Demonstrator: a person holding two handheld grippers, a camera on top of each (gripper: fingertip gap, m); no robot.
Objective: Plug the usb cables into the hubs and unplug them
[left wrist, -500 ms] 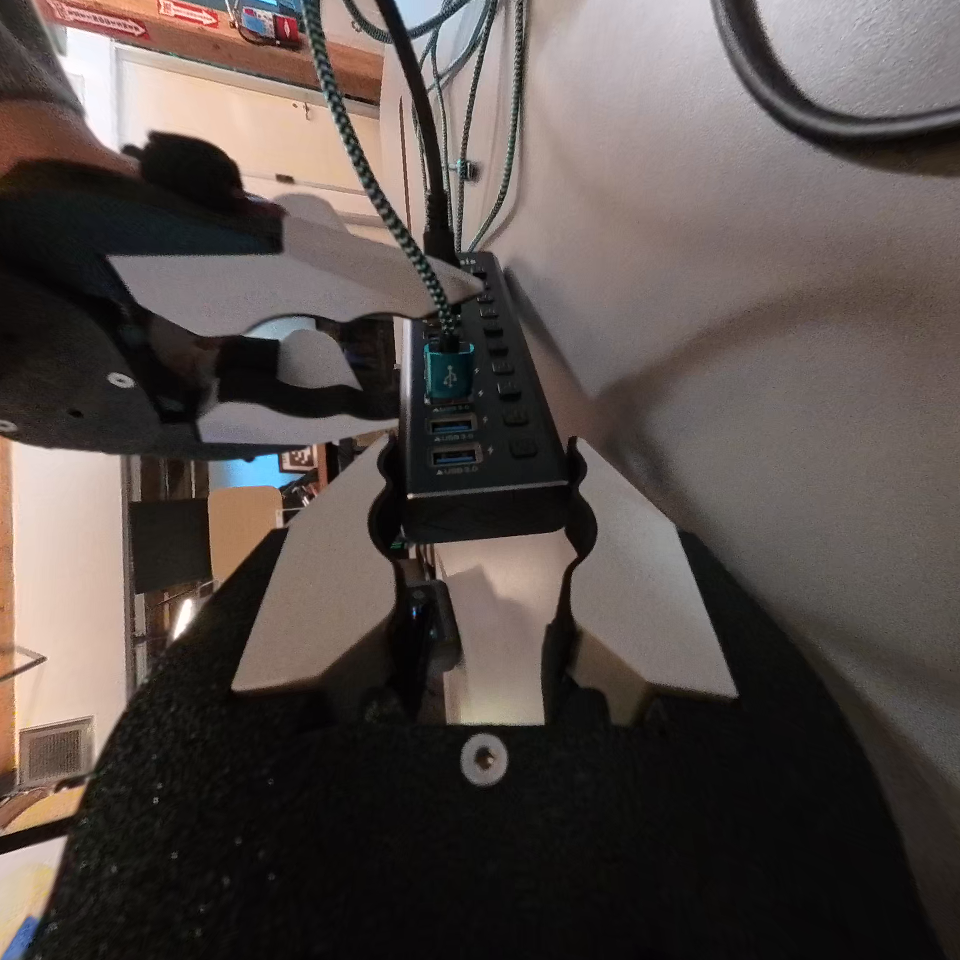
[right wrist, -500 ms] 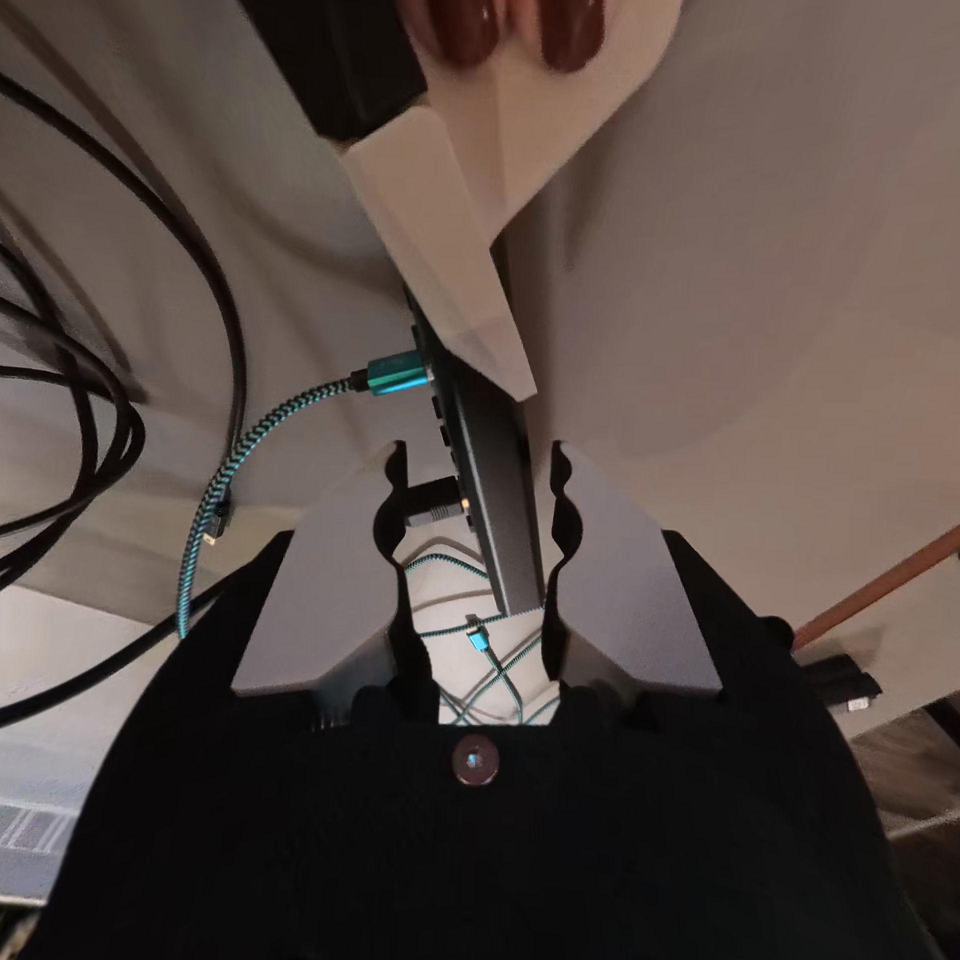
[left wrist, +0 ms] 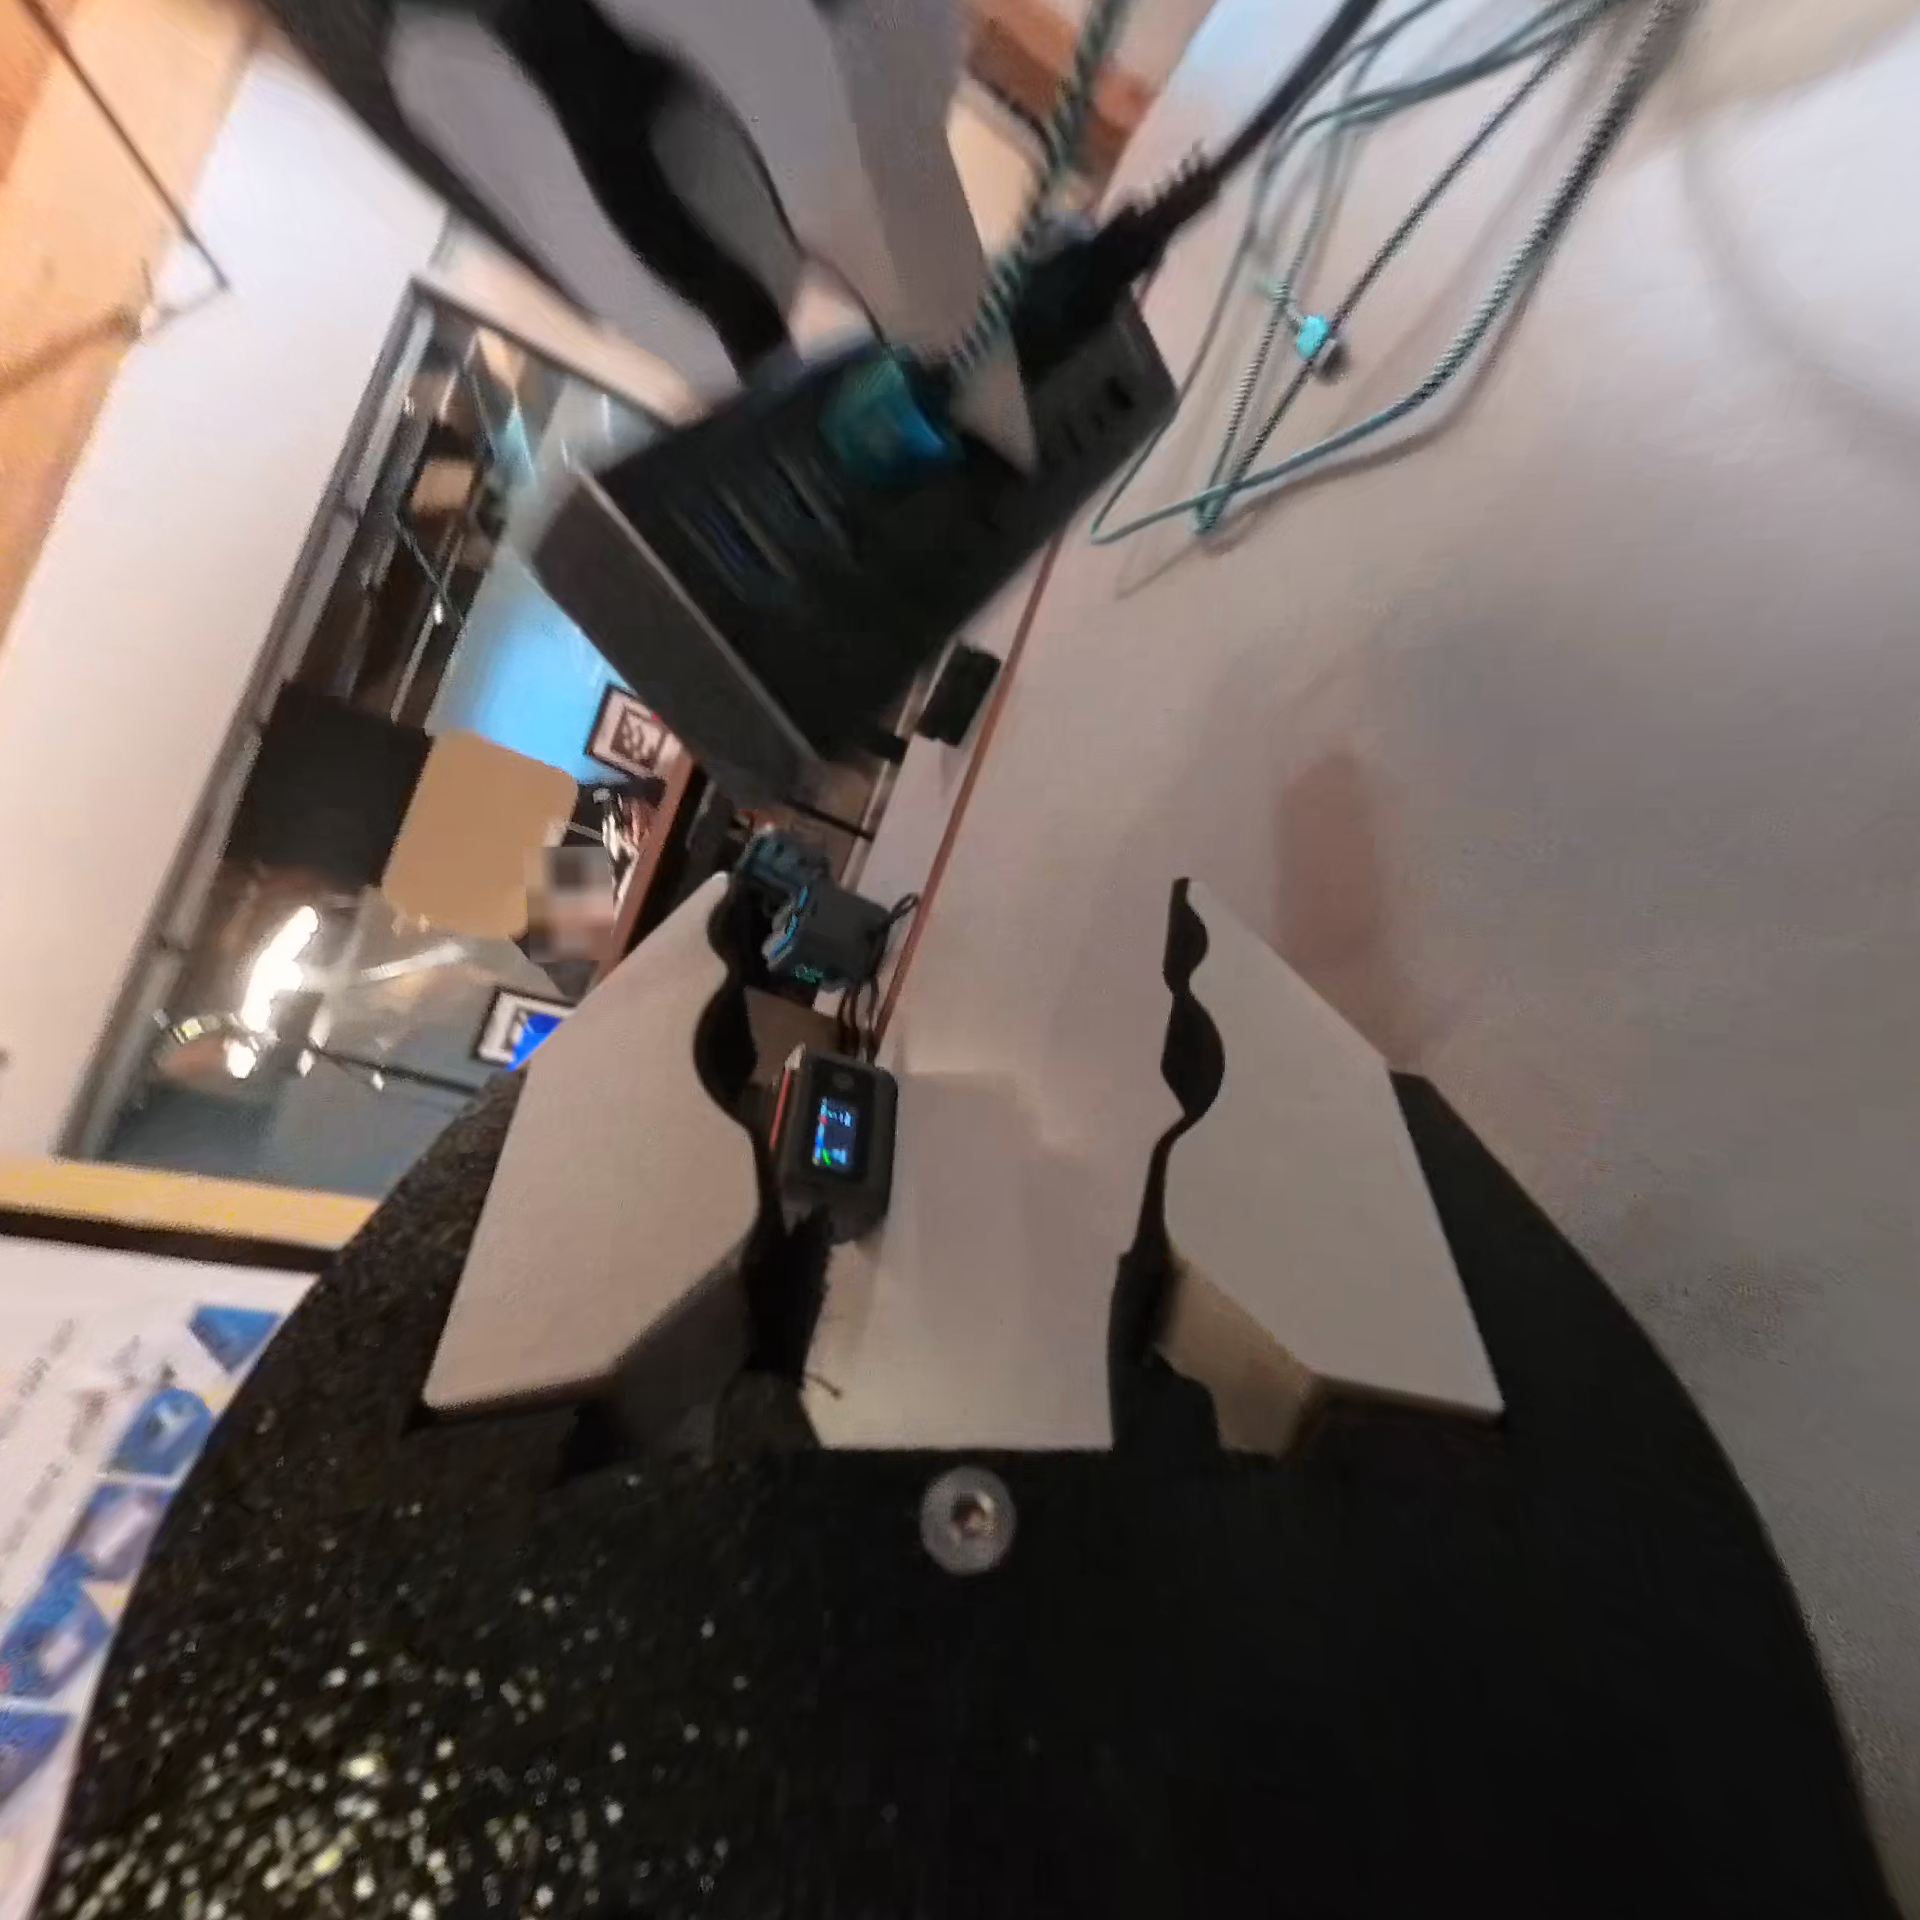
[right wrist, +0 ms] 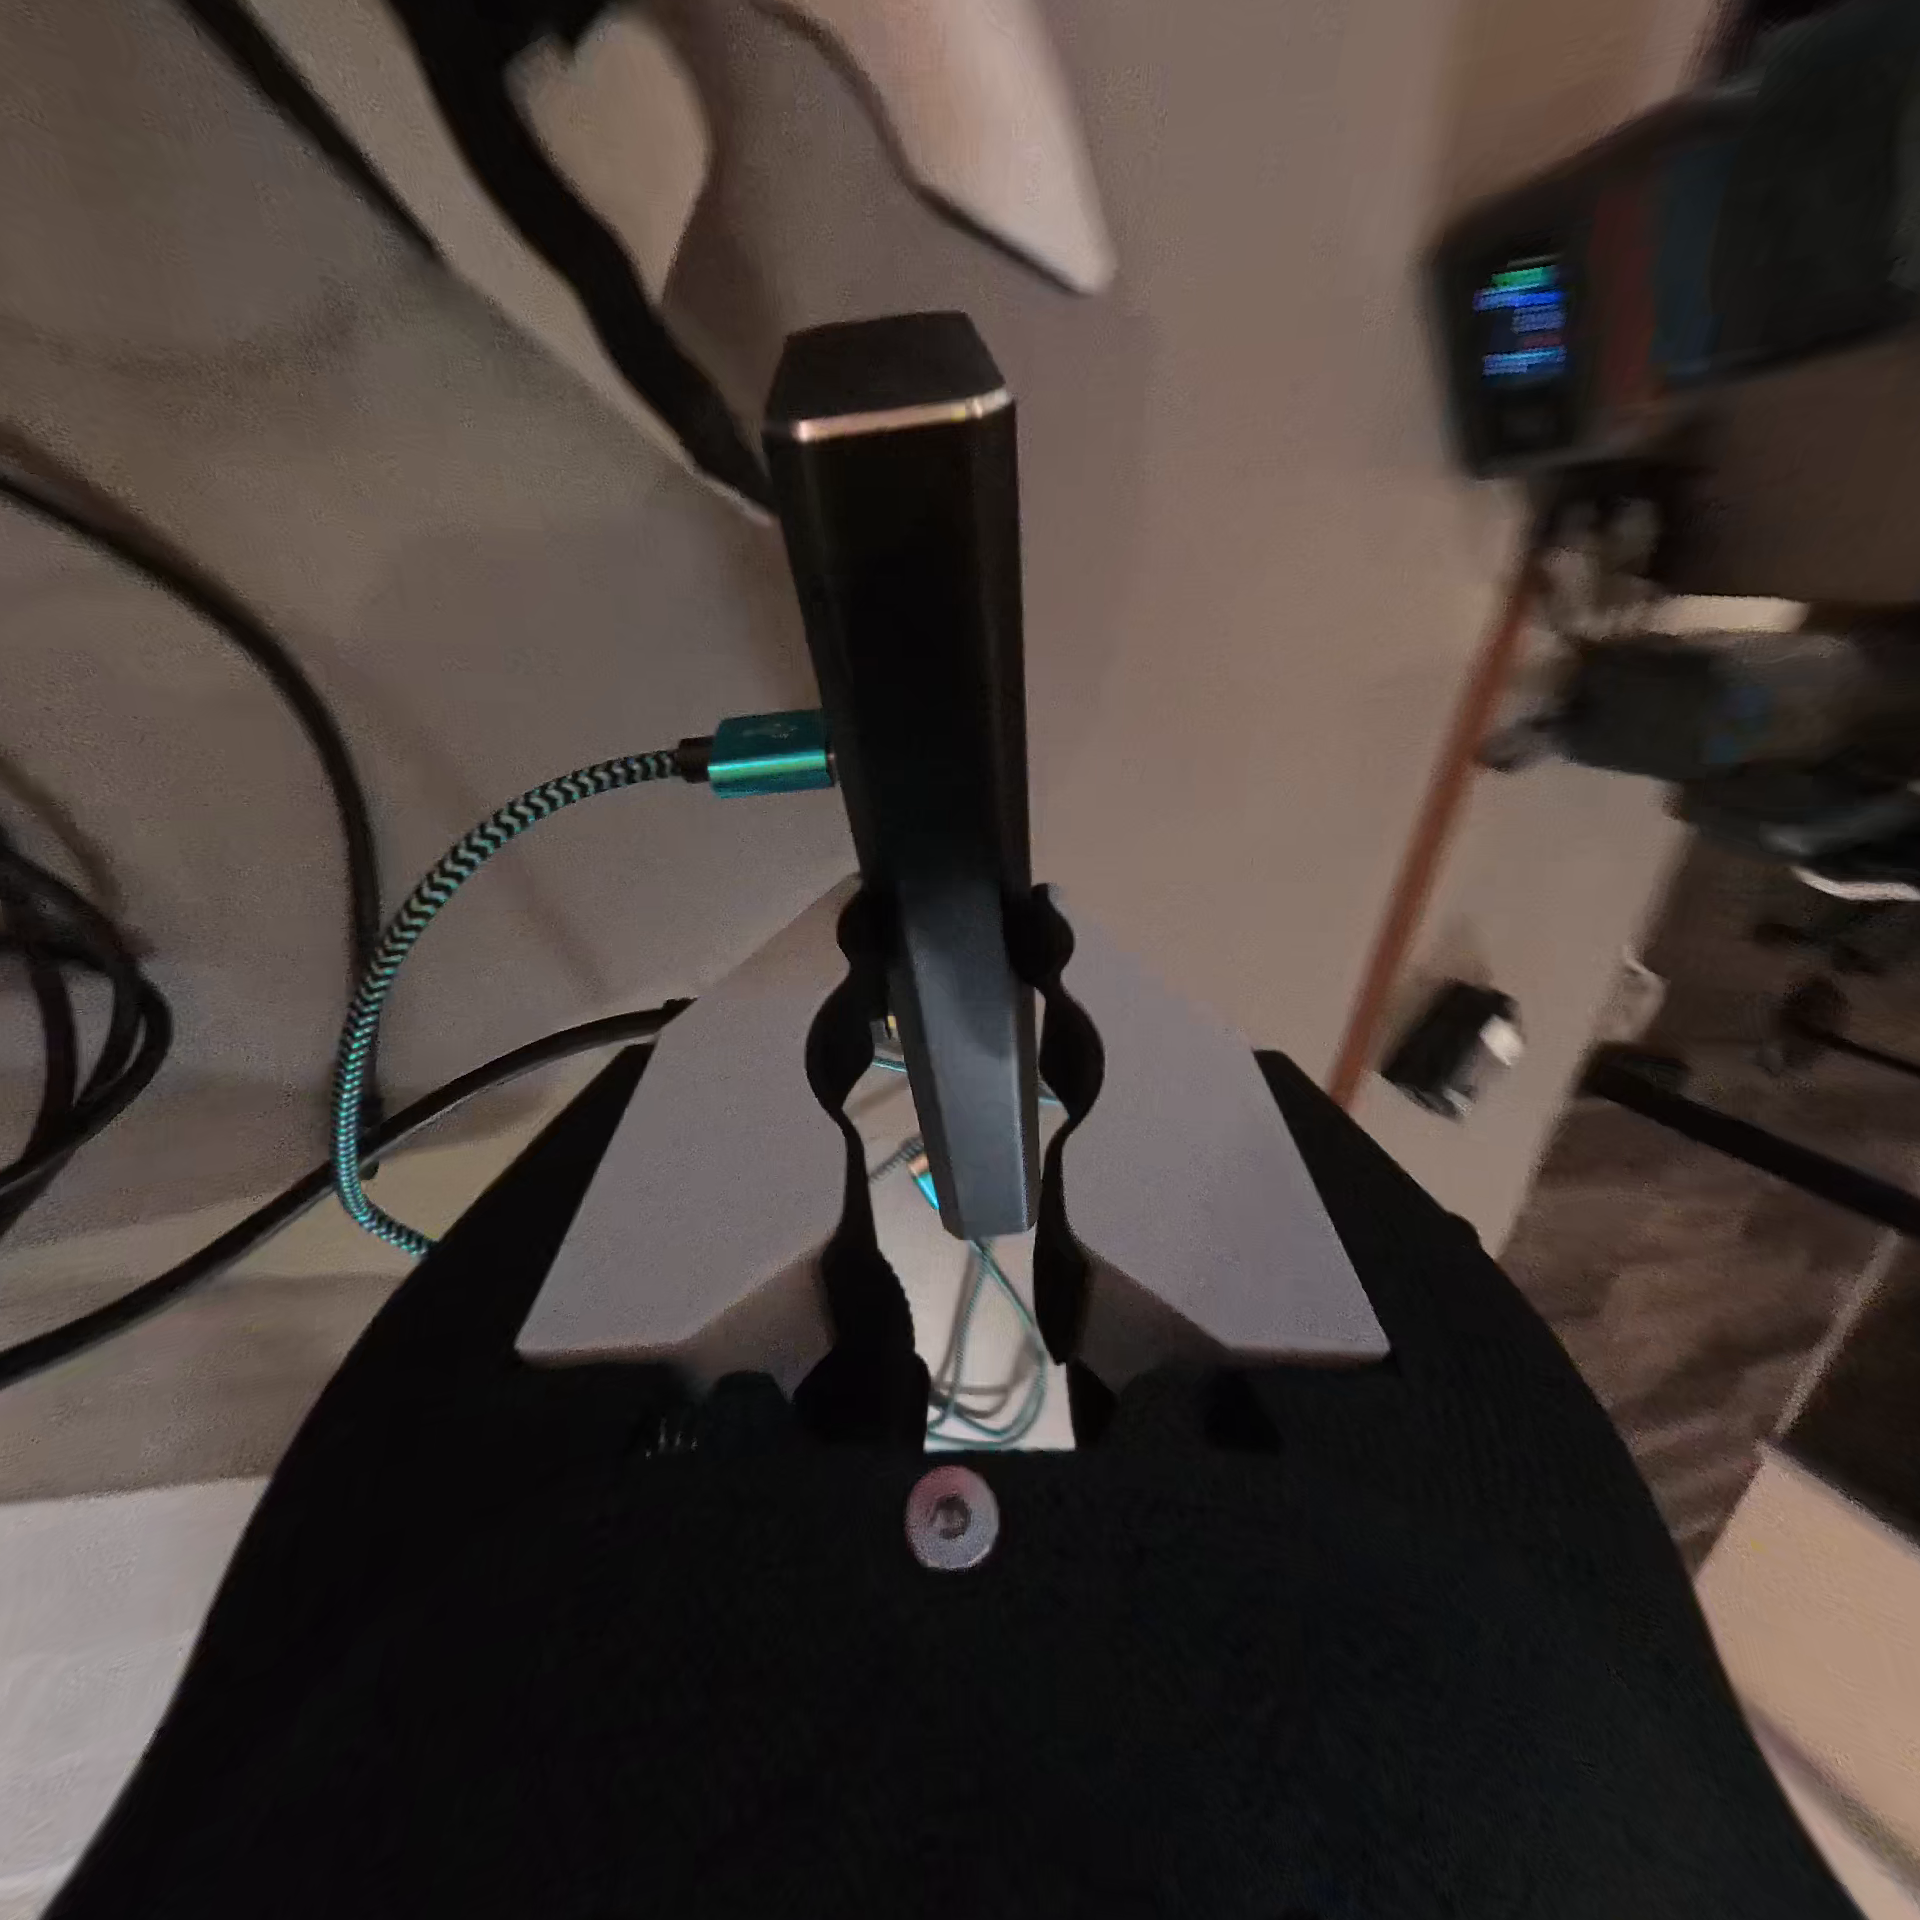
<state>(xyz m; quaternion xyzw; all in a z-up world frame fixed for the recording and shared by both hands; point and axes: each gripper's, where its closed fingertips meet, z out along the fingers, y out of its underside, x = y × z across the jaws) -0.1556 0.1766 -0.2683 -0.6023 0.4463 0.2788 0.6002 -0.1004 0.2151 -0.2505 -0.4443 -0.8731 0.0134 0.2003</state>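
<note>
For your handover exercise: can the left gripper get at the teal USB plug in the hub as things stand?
Probably yes. The left gripper is open and empty, and the teal plug sticks out sideways, uncovered, from the hub that the right gripper clamps.

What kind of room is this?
Probably an office or lab workspace: a white table strewn with loose cables, a black USB hub, and a glass partition behind.

Black hub; teal plug; cable seemingly teal-black braided.
</note>
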